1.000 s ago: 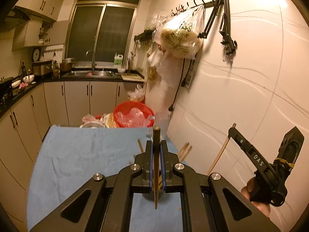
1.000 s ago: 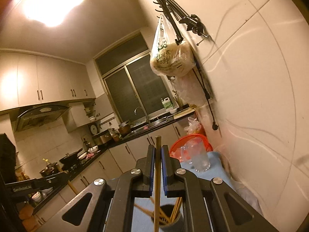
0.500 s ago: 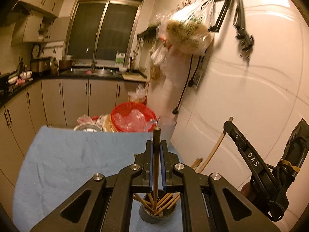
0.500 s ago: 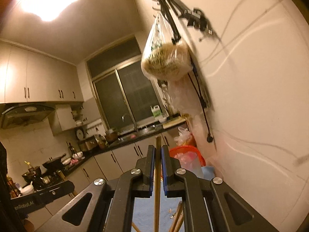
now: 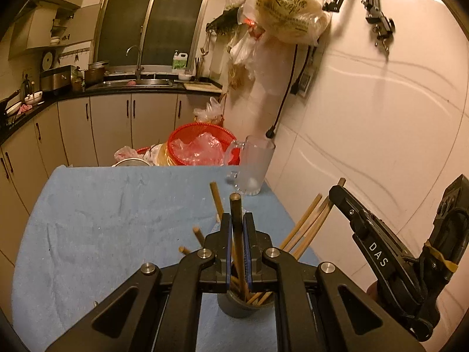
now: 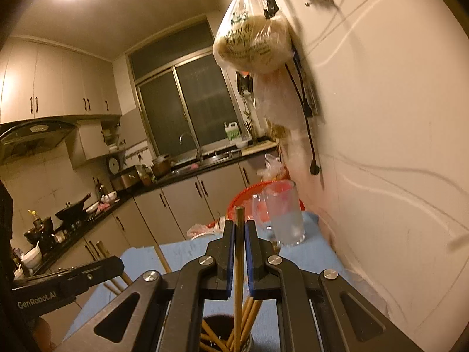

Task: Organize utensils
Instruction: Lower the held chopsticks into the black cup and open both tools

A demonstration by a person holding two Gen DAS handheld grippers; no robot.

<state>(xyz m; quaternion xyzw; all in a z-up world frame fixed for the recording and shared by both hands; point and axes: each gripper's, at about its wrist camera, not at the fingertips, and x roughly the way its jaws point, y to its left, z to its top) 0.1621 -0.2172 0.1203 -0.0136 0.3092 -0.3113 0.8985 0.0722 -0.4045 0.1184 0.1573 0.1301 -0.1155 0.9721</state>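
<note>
My left gripper [image 5: 236, 226] is shut on a dark wooden chopstick [image 5: 236, 214], whose lower end reaches into a dark cup [image 5: 244, 305] on the blue cloth [image 5: 117, 220]. Several chopsticks [image 5: 304, 228] stand in that cup and lean outward. My right gripper [image 6: 239, 234] is shut on a lighter chopstick [image 6: 239, 252] that also runs down into the cup [image 6: 222, 334]. Each gripper shows in the other's view: the right one [image 5: 381, 258] beside the wall, the left one [image 6: 64, 281] low at the left.
A frosted glass mug [image 5: 253, 167] stands at the cloth's far right corner by the wall. Behind it are a red basket [image 5: 199, 146] with plastic, bags and a metal pot. A plastic bag [image 5: 290, 8] hangs from wall hooks above. Cabinets and a sink line the far side.
Both grippers have come down over the cup with their chopsticks. The cup and its bundle have come into view under the left gripper, and the mug now shows beyond it.
</note>
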